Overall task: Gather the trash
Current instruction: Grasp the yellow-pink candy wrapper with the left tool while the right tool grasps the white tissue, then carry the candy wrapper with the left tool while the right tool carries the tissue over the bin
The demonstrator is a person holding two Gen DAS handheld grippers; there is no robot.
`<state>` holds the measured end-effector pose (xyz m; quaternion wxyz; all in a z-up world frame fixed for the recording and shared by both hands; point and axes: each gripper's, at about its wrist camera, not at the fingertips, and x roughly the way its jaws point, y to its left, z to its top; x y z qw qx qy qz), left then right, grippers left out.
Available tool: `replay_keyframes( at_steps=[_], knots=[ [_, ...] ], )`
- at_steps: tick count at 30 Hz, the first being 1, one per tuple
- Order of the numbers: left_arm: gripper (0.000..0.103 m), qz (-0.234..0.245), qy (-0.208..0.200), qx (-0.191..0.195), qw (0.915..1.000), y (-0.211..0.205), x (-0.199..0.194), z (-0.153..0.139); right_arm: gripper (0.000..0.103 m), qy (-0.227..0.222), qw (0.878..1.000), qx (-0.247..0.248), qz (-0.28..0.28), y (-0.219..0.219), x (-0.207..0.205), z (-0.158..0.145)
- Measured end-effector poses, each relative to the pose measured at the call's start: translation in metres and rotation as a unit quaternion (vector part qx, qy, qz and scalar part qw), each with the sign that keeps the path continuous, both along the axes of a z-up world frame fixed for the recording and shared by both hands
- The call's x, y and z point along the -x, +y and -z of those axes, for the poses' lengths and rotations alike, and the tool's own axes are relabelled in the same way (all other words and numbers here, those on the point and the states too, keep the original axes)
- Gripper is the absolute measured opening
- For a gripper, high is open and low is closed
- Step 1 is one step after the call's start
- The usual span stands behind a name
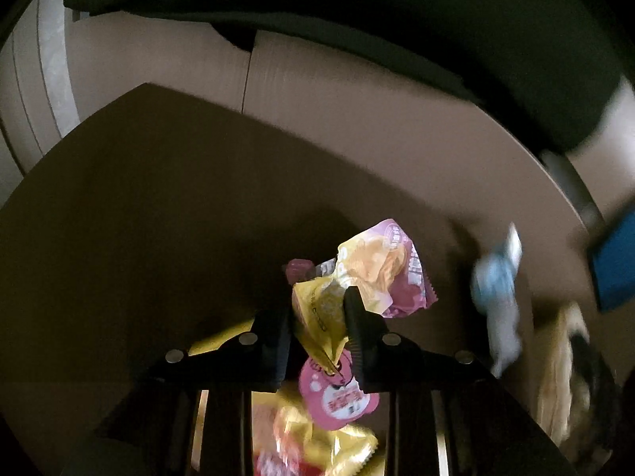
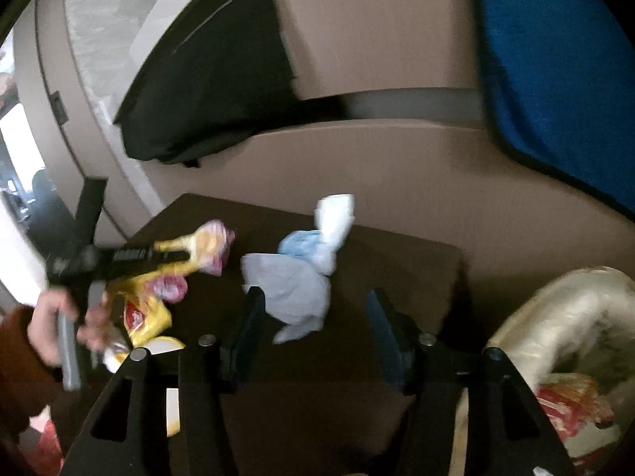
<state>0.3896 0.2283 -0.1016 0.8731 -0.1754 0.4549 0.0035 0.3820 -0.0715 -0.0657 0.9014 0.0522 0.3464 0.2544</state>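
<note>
My left gripper (image 1: 317, 319) is shut on a crumpled yellow and pink snack wrapper (image 1: 373, 269) and holds it above the dark brown table (image 1: 139, 218). The same wrapper (image 2: 202, 248) shows in the right wrist view, held by the left gripper (image 2: 170, 256). A pink round lid (image 1: 337, 392) and a yellow bag (image 1: 317, 448) lie below it. My right gripper (image 2: 313, 309) is open, its jaws on either side of a crumpled pale blue and white plastic bag (image 2: 301, 277) on the table; the bag (image 1: 496, 285) also appears blurred in the left wrist view.
A bin with a clear plastic liner (image 2: 563, 317) stands at the right of the table, with red wrappers (image 2: 567, 408) inside. A blue cushion (image 2: 555, 59) and a black cloth (image 2: 210, 99) lie on the beige sofa (image 2: 397, 166) behind. More yellow wrappers (image 2: 147, 317) lie at the table's left.
</note>
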Motion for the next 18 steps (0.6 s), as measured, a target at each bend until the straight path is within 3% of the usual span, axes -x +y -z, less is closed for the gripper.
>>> replay_keyframes(
  at_steps=[6,12,16,18],
  knots=[
    [0.026,0.017,-0.046,0.008,0.9988,0.007,0.072,-0.021,0.058,0.005,1.0,0.0,-0.004,0.033,-0.029,0.007],
    [0.026,-0.008,-0.127,0.008,0.9918,0.024,0.095,-0.046,0.063,0.017,0.998,0.022,0.058,0.059,-0.064,0.023],
    [0.026,-0.018,-0.143,0.015,0.9895,0.038,0.103,-0.049,0.063,0.042,0.997,0.024,0.068,0.069,-0.082,0.034],
    [0.026,-0.022,-0.149,0.012,0.9886,0.046,0.106,-0.053,0.063,0.058,0.995,0.047,0.065,0.077,-0.089,0.039]
  ],
)
